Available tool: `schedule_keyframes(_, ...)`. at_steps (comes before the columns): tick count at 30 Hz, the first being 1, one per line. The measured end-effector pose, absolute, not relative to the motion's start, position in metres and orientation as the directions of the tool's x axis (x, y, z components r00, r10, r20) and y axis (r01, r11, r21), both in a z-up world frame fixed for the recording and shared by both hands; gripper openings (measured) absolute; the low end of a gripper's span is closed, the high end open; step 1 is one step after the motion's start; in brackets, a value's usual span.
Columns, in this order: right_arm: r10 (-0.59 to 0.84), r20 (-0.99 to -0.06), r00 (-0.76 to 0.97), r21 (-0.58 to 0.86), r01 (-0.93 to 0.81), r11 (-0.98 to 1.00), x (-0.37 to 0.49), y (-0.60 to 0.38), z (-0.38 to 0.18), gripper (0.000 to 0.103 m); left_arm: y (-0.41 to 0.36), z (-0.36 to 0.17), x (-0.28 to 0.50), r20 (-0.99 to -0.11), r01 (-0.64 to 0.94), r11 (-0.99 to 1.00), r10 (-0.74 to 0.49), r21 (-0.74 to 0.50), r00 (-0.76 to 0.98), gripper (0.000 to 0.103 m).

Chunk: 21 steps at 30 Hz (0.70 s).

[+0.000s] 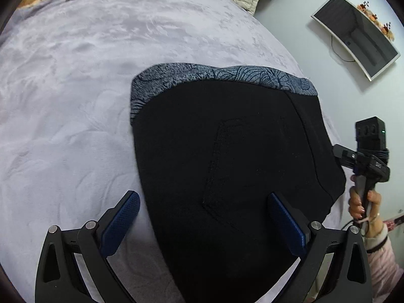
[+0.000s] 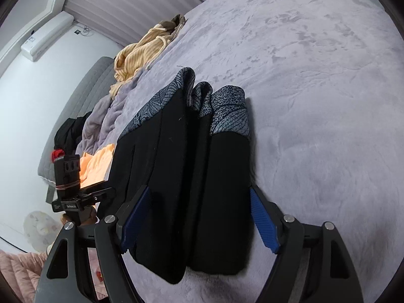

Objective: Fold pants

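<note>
- Left wrist view: the left gripper [image 1: 202, 227] was seen with jaws spread wide, nothing pinched, above the black pants' [image 1: 227, 151] near edge.
- Right wrist view: the right gripper [image 2: 199, 221] was held open astride the folded pants [image 2: 192, 176].
- The pants were laid on the grey bed [image 2: 315, 101], patterned waistband [image 1: 227, 73] farthest.
</note>
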State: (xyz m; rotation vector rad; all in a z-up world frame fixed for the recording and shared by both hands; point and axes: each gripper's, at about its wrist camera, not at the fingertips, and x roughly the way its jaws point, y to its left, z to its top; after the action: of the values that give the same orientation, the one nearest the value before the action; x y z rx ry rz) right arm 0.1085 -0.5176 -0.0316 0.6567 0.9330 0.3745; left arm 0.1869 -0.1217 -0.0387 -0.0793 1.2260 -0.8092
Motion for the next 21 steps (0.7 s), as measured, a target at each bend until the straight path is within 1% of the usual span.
schedule_keyframes(2, 0.605, -0.598, 0.526, 0.704, -0.017, 0.71, 0.124, -0.521, -0.042, 0.079, -0.131, -0.044, 0.193, -0.797, 0.513, 0.707, -0.599, -0.486, 0.071, 0.102)
schedule_keyframes(4, 0.625, -0.591, 0.51, 0.729, 0.005, 0.685, 0.136, -0.522, -0.053, 0.078, -0.139, -0.044, 0.196, -0.812, 0.534, 0.707, -0.581, -0.464, 0.064, 0.102)
schedule_keyframes(6, 0.637, -0.578, 0.51, 0.75, 0.024, 0.661, 0.144, -0.52, -0.059, 0.078, -0.143, -0.044, 0.198, -0.817, 0.546, 0.703, -0.574, -0.455, 0.059, 0.103)
schedule_keyframes(10, 0.64, -0.566, 0.52, 0.761, 0.031, 0.648, 0.146, -0.52, -0.064, 0.077, -0.142, -0.048, 0.203, -0.8, 0.532, 0.684, -0.6, -0.5, 0.02, 0.103)
schedule_keyframes(12, 0.635, -0.567, 0.525, 0.76, 0.036, 0.649, 0.145, -0.521, -0.064, 0.077, -0.14, -0.047, 0.202, -0.793, 0.537, 0.678, -0.609, -0.502, 0.028, 0.103)
schedule_keyframes(13, 0.631, -0.569, 0.528, 0.759, 0.041, 0.65, 0.144, -0.521, -0.063, 0.076, -0.14, -0.045, 0.201, -0.787, 0.537, 0.675, -0.616, -0.506, 0.033, 0.101)
schedule_keyframes(14, 0.627, -0.57, 0.531, 0.758, 0.045, 0.651, 0.142, -0.522, -0.062, 0.076, -0.138, -0.042, 0.199, -0.777, 0.54, 0.668, -0.628, -0.512, 0.039, 0.097)
schedule_keyframes(15, 0.619, -0.574, 0.536, 0.756, 0.055, 0.653, 0.14, -0.521, -0.061, 0.072, -0.137, -0.04, 0.197, -0.768, 0.543, 0.661, -0.639, -0.518, 0.045, 0.094)
schedule_keyframes(16, 0.613, -0.576, 0.54, 0.755, 0.064, 0.653, 0.138, -0.52, -0.058, 0.07, -0.137, -0.036, 0.195, -0.757, 0.548, 0.65, -0.652, -0.526, 0.048, 0.089)
schedule_keyframes(17, 0.608, -0.578, 0.544, 0.752, 0.066, 0.656, 0.135, -0.519, -0.054, 0.064, -0.137, -0.031, 0.191, -0.741, 0.557, 0.634, -0.669, -0.536, 0.048, 0.089)
schedule_keyframes(19, 0.595, -0.577, 0.559, 0.748, 0.069, 0.66, 0.128, -0.516, -0.044, 0.057, -0.138, -0.018, 0.184, -0.716, 0.575, 0.612, -0.695, -0.543, 0.064, 0.089)
schedule_keyframes(20, 0.598, -0.564, 0.57, 0.758, 0.071, 0.648, 0.124, -0.515, -0.039, 0.052, -0.138, -0.012, 0.181, -0.71, 0.58, 0.607, -0.701, -0.543, 0.069, 0.089)
schedule_keyframes(21, 0.599, -0.551, 0.581, 0.769, 0.074, 0.635, 0.121, -0.515, -0.035, 0.05, -0.138, -0.008, 0.18, -0.703, 0.577, 0.604, -0.707, -0.549, 0.071, 0.089)
